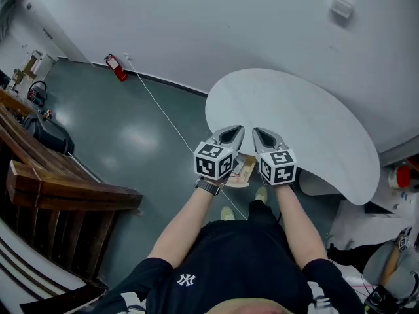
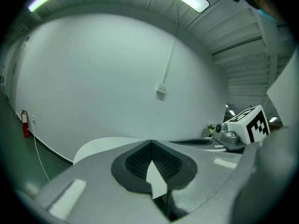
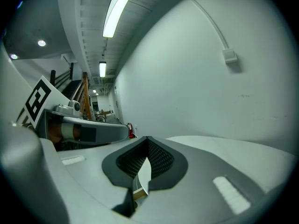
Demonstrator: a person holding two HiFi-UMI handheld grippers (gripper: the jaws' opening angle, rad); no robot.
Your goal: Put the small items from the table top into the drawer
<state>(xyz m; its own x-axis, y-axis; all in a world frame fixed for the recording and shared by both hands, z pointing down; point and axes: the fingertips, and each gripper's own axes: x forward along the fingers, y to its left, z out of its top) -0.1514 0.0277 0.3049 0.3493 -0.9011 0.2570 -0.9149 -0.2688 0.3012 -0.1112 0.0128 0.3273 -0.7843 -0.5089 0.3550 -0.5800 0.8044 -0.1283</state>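
Smooth, rounded white table [image 1: 294, 123]

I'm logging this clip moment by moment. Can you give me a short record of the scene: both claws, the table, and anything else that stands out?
left claw: jaws together, nothing between them; held beside the right claw at the table's near edge
right claw: jaws together, empty
table: white rounded top, no small items visible on it
under the claws: beige object, mostly hidden, cannot name it
floor: red fire extinguisher against the wall
wall: white box mounted high
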